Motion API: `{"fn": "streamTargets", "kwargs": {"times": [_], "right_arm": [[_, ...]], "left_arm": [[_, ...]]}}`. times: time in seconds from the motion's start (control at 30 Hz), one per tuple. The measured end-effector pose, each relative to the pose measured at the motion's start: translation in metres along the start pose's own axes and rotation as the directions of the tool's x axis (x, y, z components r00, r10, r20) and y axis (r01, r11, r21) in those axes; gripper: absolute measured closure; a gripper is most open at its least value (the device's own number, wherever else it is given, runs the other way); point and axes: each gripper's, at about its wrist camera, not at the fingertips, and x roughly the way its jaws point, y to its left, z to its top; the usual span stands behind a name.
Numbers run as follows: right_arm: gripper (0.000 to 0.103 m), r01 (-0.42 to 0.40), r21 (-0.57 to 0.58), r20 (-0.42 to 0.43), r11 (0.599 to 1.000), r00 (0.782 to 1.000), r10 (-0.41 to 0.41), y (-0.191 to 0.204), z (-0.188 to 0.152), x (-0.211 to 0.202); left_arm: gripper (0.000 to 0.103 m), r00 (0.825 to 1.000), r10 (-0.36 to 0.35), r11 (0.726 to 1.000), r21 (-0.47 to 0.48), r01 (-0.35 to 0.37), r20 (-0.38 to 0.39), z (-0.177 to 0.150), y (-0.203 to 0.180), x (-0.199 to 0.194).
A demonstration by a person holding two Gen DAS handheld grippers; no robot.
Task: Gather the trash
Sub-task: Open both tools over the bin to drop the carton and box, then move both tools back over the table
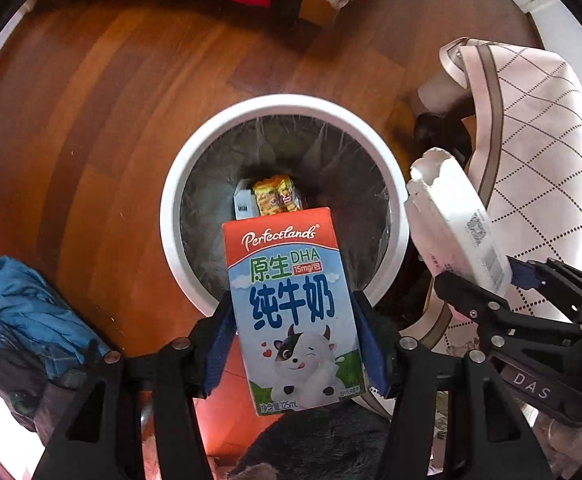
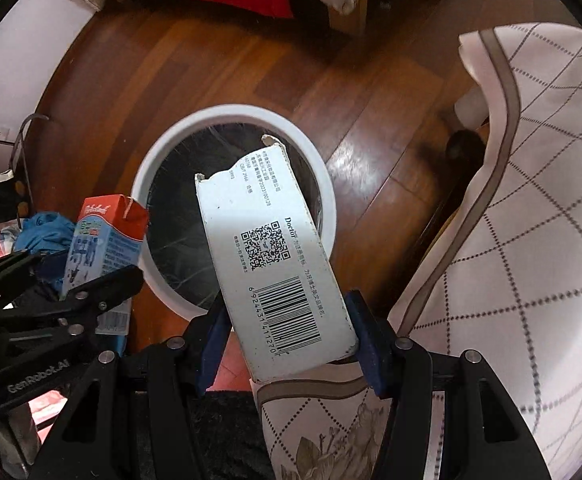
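Item, far left: a blue cloth heap (image 1: 23, 312) on the wooden floor (image 1: 103, 120), no part of my job. Item, left of centre: my left gripper (image 1: 295, 344), pointing almost straight down, jaws about half open and pressed on both sides of a milk carton (image 1: 291, 308), which stands upright between the blue pads (image 1: 221, 344). Its top edge overlaps the near rim of the white bin (image 1: 171, 216) below. Item, centre: that bin, lined with a dark bag, already holding a yellow snack wrapper (image 1: 277, 198) and a small white box (image 1: 245, 204) at the bottom. Item, right of centre: my right gripper (image 2: 287, 340), also aimed steeply down, jaws about half open and clamped on a white cardboard box (image 2: 269, 252) with a torn upper end, barcode and QR code facing the camera; the box leans out over the bin's mouth. Item, far right: a quilted bedspread (image 2: 531, 240) hanging beside the bin, clear of both loads. Step in hand, by my reading: both pieces carried to the bin, release pending. Next move calls for bringing the carton fully inside the rim, then spreading each pair of jaws so both drop into the bag and not onto the floor.
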Motion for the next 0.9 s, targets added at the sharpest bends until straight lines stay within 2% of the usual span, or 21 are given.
{"fn": "streamTargets", "kwargs": {"times": [0.03, 0.07, 0.17, 0.2, 0.23, 0.27, 0.37, 0.43, 0.47, 0.77, 0.9], "right_arm": [[0.044, -0.005, -0.001, -0.01, 1.0, 1.0, 0.005, -0.001, 0.001, 0.004], [0.044, -0.016, -0.004, -0.022, 1.0, 1.0, 0.016, -0.003, 0.002, 0.007], [0.043, -0.052, 0.012, -0.042, 0.999, 0.998, 0.053, -0.008, 0.009, 0.018], [0.039, -0.064, 0.018, -0.048, 0.998, 0.997, 0.065, -0.01, 0.012, 0.019], [0.03, -0.064, 0.028, -0.047, 0.998, 0.997, 0.065, -0.013, 0.013, 0.019], [0.027, -0.063, 0.033, -0.041, 0.998, 0.997, 0.064, -0.015, 0.014, 0.019], [0.018, -0.064, 0.036, -0.017, 0.997, 0.998, 0.065, -0.018, 0.014, 0.013], [0.004, -0.064, 0.037, 0.0, 0.997, 0.998, 0.064, -0.02, 0.013, 0.009], [0.0, -0.06, 0.039, 0.008, 0.997, 0.998, 0.06, -0.021, 0.011, 0.007], [0.0, 0.031, 0.017, 0.091, 0.999, 0.995, -0.033, -0.021, -0.008, -0.021], [0.0, 0.033, -0.01, 0.129, 0.999, 0.991, -0.031, -0.016, -0.02, -0.035]], "left_arm": [[0.045, 1.0, -0.01, 1.0, -0.004, 0.01, -0.003, 0.0, 0.002, 0.002], [0.031, 1.0, -0.011, 1.0, -0.013, 0.011, -0.007, 0.0, 0.006, 0.002], [0.021, 1.0, -0.015, 0.999, -0.038, 0.015, 0.008, -0.002, 0.013, 0.0], [0.017, 1.0, -0.011, 0.999, -0.045, 0.011, 0.008, -0.003, 0.015, -0.001], [0.006, 1.0, -0.01, 0.999, -0.051, 0.01, 0.008, -0.004, 0.017, -0.002], [0.002, 1.0, -0.006, 0.999, -0.052, 0.007, 0.012, -0.004, 0.018, -0.003], [0.001, 0.999, 0.023, 0.998, -0.059, -0.021, 0.038, -0.007, 0.021, -0.009], [0.001, 0.997, 0.031, 0.997, -0.07, -0.027, 0.064, -0.012, 0.023, -0.015], [0.001, 0.997, 0.034, 0.997, -0.071, -0.029, 0.073, -0.014, 0.023, -0.017], [0.001, 0.977, 0.123, 0.99, -0.097, -0.107, 0.174, -0.042, 0.02, -0.042], [0.001, 0.971, 0.132, 0.988, -0.101, -0.113, 0.202, -0.052, 0.017, -0.052]]}}
